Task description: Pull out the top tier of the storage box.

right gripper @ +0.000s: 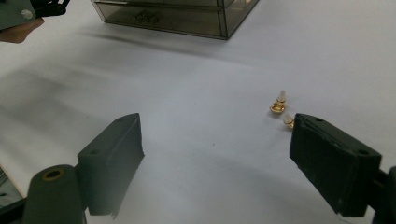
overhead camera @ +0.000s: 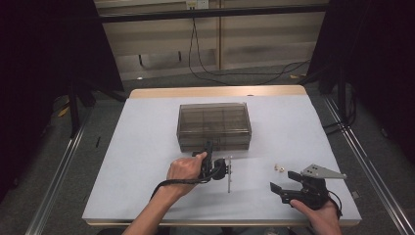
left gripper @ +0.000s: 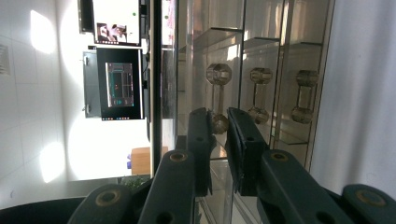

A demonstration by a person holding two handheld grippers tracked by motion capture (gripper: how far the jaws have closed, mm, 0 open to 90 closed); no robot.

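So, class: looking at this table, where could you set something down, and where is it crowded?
Free: the white table top left of the smoky box, the strip right of the box, and the near edge between the two hands. Crowded: in front of the box, by the left gripper, and around the gold screws near the right gripper.

Bright table, dark surround, soft focus throughout

High view: the white table [overhead camera: 147,147] is evenly lit from above while both sides fall to black. Left gripper view: blown-out glare patches on the wall [left gripper: 42,37], reflections in the clear box [left gripper: 261,93]. Right gripper view: soft grey shadows on the table, near jaws blurred.
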